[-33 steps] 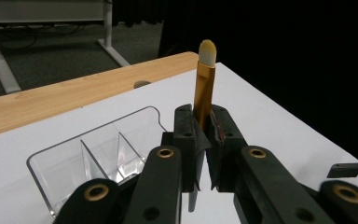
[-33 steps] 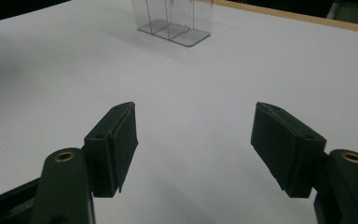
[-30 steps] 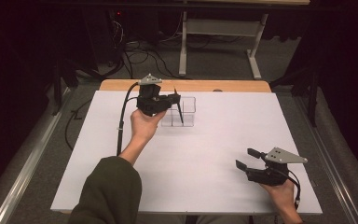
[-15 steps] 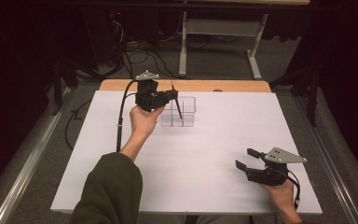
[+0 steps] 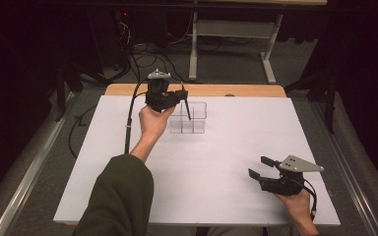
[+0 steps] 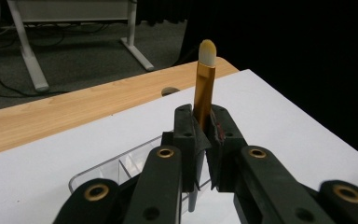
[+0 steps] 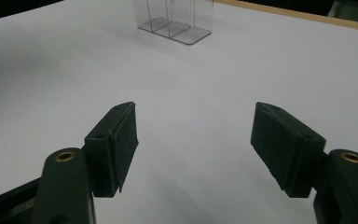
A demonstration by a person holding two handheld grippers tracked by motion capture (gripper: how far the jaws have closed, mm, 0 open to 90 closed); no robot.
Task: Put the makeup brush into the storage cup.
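My left gripper [image 5: 183, 96] is shut on a thin brush [image 5: 187, 110], held over the left part of a clear divided box [image 5: 198, 124] at the back middle of the white sheet. In the left gripper view the brush [image 6: 203, 79] shows a gold ferrule and a pale tip rising past the closed jaws [image 6: 204, 136]; its dark handle points down toward the clear box [image 6: 116, 166]. My right gripper [image 5: 258, 166] rests open near the front right, nothing between its fingers. In the right gripper view the open gripper [image 7: 195, 144] faces the clear box [image 7: 177, 19] far ahead.
A white sheet [image 5: 226, 162] covers the table, with a wooden edge [image 5: 216, 90] showing at the back. Beyond it are cables [image 5: 142, 51] and a stand's legs [image 5: 231, 49] on the floor. Metal rails run along both sides.
My left gripper has lifted slightly and shifted back with the brush in it. The right gripper has stayed where it was.
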